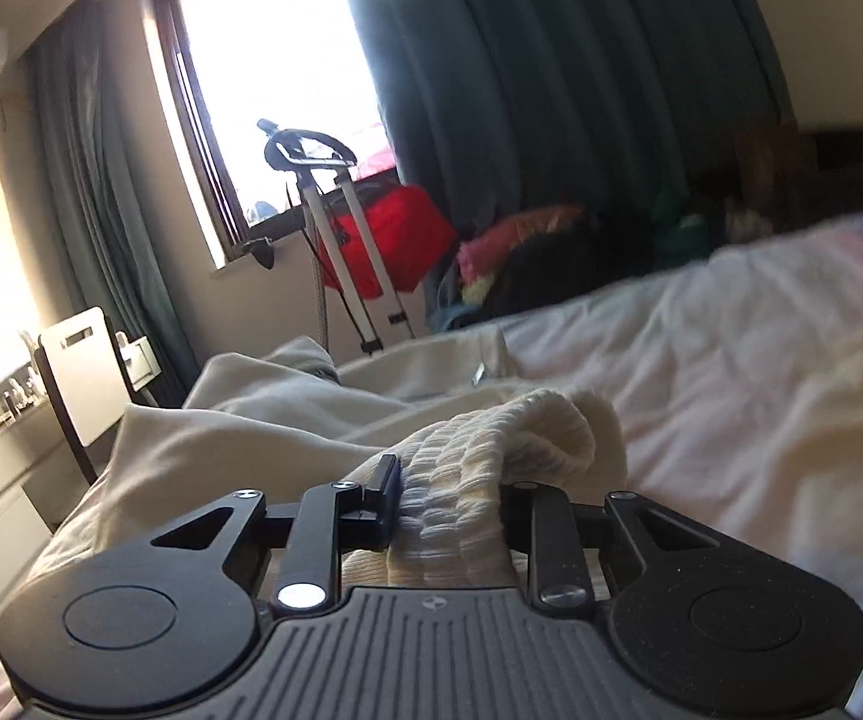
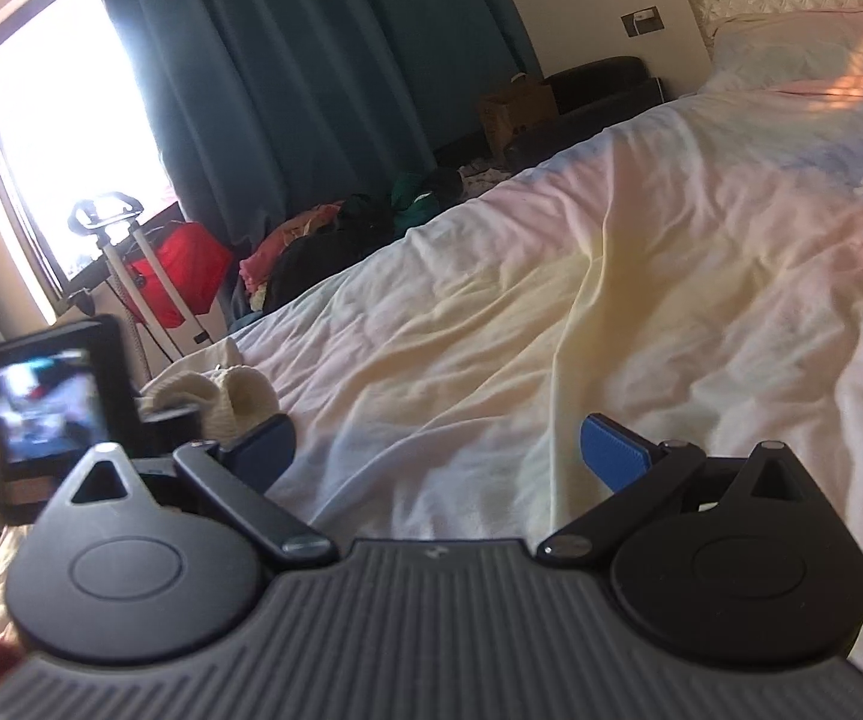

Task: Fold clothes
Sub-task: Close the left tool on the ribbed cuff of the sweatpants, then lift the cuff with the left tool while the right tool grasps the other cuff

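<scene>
left gripper [image 1: 446, 501] jaws pinch the cream knit [image 1: 491, 450], hiding one; right gripper [image 2: 437, 450] gapes empty.

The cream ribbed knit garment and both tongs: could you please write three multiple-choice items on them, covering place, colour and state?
1. Where does the cream ribbed knit garment lie?
A. on the pale bedsheet
B. on a chair
C. on the floor

2. What colour are the right tongs' pads?
A. red
B. blue
C. white

3. How do the left tongs stand?
A. open, empty
B. out of view
C. shut on the garment

Answers: 1 A, it spreads over the sheet; 2 B, both pads show blue; 3 C, ribbed fabric is pinched between the fingers.
</scene>
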`<state>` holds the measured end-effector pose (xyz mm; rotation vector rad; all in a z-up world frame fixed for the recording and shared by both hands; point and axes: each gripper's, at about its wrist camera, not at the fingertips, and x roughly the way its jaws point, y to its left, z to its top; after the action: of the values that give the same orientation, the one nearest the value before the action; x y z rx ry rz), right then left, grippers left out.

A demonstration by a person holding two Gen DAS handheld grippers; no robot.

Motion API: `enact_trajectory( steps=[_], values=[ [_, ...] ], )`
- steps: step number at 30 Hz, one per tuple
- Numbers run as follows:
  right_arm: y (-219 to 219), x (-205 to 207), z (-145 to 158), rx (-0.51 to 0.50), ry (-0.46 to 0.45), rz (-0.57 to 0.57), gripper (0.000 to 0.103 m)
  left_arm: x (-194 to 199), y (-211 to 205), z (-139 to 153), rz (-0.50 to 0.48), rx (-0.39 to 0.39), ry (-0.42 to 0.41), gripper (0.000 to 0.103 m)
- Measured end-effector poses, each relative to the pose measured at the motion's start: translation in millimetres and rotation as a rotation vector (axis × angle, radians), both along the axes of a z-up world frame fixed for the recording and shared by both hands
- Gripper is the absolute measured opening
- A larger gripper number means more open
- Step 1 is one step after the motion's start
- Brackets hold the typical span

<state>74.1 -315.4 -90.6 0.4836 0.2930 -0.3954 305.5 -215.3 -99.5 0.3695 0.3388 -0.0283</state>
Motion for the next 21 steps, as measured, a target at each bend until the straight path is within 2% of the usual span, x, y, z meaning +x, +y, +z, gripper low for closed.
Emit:
enact_trajectory(
  steps=[2, 4, 9, 10, 13, 17, 20, 21],
  values=[
    [-1, 0, -2, 0.004, -0.001, -0.004, 0.103, -17, 14, 11, -0.034, 0.031, -0.026, 0.024],
    [-2, 1, -3, 0.006, -0.001, -0.007, 0.103, -33, 34, 26, -0.035, 0.028, -0.052, 0.022],
    [9, 0, 2, -0.072, 0.001, 0.016, 0.103, -79, 107, 84, 0.033, -0.165, -0.087, 0.020],
    [12, -1, 4, -0.092, 0.000, 0.016, 0.103, -90, 120, 95, 0.035, -0.181, -0.104, 0.019],
    [23, -5, 12, -0.164, -0.018, 0.011, 0.103, -124, 149, 122, 0.015, -0.160, -0.152, 0.017],
    [53, -21, 29, -0.352, -0.076, 0.038, 0.103, -170, 198, 148, 0.007, -0.218, -0.174, 0.016],
    [72, -42, 41, -0.400, -0.118, 0.106, 0.103, -204, 237, 154, 0.005, -0.263, -0.173, 0.016],
    [77, -50, 41, -0.388, -0.135, 0.149, 0.103, -214, 250, 153, 0.011, -0.273, -0.167, 0.016]
  ],
)
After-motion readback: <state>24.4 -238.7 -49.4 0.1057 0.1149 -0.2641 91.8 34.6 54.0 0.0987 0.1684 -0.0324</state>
